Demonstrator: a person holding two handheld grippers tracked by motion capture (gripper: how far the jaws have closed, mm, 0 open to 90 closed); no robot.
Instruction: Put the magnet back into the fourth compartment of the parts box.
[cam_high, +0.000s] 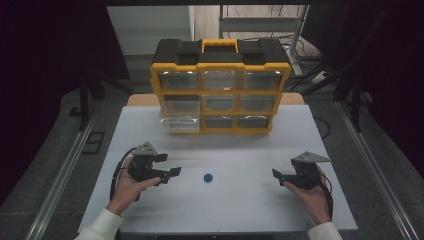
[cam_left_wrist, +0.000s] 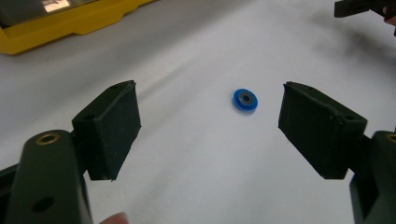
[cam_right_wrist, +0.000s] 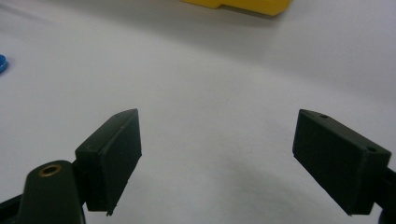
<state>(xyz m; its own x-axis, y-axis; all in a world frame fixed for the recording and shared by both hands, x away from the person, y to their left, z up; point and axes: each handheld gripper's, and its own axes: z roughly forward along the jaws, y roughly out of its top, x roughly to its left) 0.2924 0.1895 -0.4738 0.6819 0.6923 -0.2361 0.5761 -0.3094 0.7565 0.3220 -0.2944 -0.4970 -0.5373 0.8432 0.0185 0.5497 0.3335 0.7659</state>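
Observation:
A small blue ring (cam_high: 208, 178) with a dark hole lies flat on the white table top, midway between my two hands. In the left gripper view the blue ring (cam_left_wrist: 245, 99) sits a short way beyond the jaws. My left gripper (cam_high: 169, 165) stands open to the ring's left and points toward it, nothing between its jaws. My right gripper (cam_high: 276, 175) rests at the ring's right, farther off, also open and empty. The right gripper view catches the blue ring (cam_right_wrist: 2, 63) at its left edge.
A yellow and black drawer organiser (cam_high: 220, 85) with several clear drawers stands at the back of the white table top (cam_high: 240, 205); its bottom-left drawer (cam_high: 180, 123) is pulled out a little. Metal rails run along both sides of the table.

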